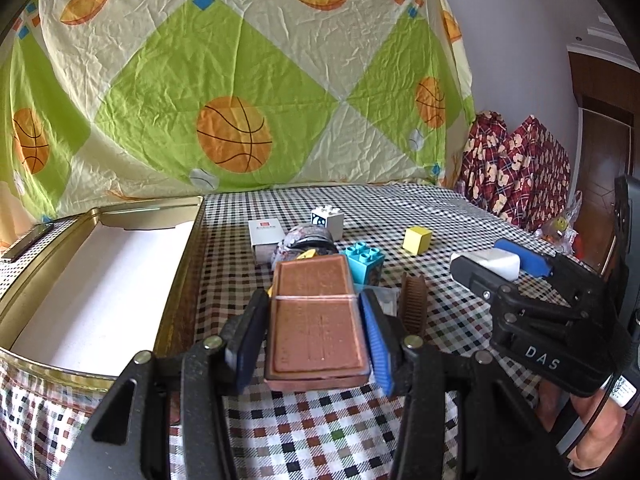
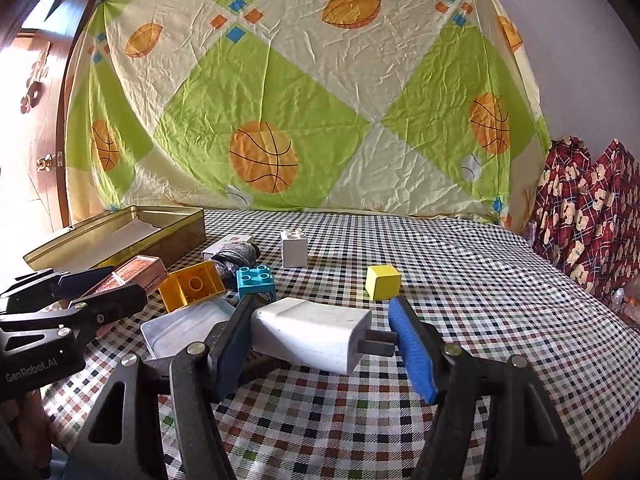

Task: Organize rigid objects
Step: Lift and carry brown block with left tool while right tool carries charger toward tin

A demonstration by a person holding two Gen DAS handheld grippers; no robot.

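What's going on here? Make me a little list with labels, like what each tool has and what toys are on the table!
left tool: shut on brown case
right tool: shut on white charger, prongs toward the blue pad
tin: open, white lining, nothing seen inside
tin place: left side of checkered table
loose toys: yellow cube, teal brick, white brick, orange brick
also there: brown comb, small white box

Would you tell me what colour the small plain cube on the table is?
Yellow; the cube shows best in the right wrist view.
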